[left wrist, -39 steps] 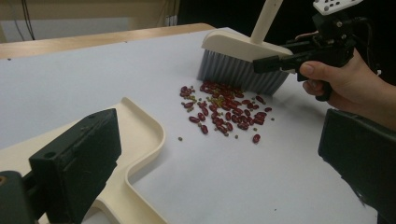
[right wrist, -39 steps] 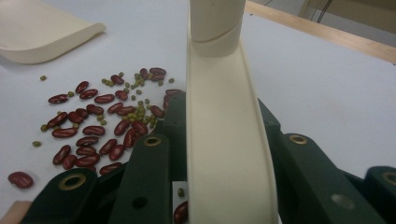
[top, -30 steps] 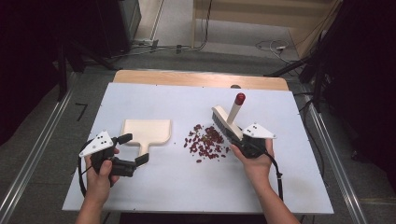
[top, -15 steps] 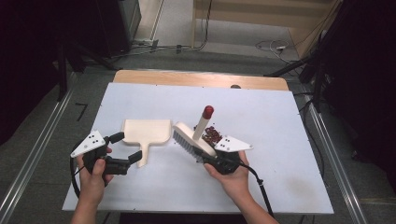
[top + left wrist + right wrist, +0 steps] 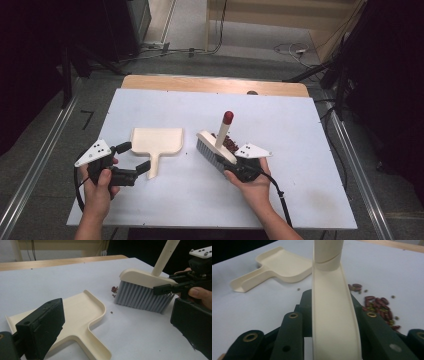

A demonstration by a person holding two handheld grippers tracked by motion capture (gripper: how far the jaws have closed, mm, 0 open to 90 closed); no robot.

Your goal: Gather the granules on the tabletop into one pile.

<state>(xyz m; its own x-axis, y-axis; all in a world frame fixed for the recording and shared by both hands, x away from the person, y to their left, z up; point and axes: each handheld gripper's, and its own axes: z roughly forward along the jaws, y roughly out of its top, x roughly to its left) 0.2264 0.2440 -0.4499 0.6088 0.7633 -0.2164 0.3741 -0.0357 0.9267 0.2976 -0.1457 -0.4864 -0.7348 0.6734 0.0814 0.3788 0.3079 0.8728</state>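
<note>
A cream dustpan lies flat on the white table, its handle pointing at the near edge. My left gripper stands open just left of that handle, not touching it. My right gripper is shut on the cream head of a hand brush, whose grey bristles rest on the table and whose red-tipped handle points up. A pile of dark red beans lies right of the brush, with a few beans on the dustpan side.
A wooden strip runs along the table's far edge. Metal rails flank the table on both sides. Cables trail from both grippers toward the near edge.
The right gripper carried the brush from the right of the beans across to their left, nearer the dustpan. The bean pile now looks more compact. The left gripper barely shifted.
</note>
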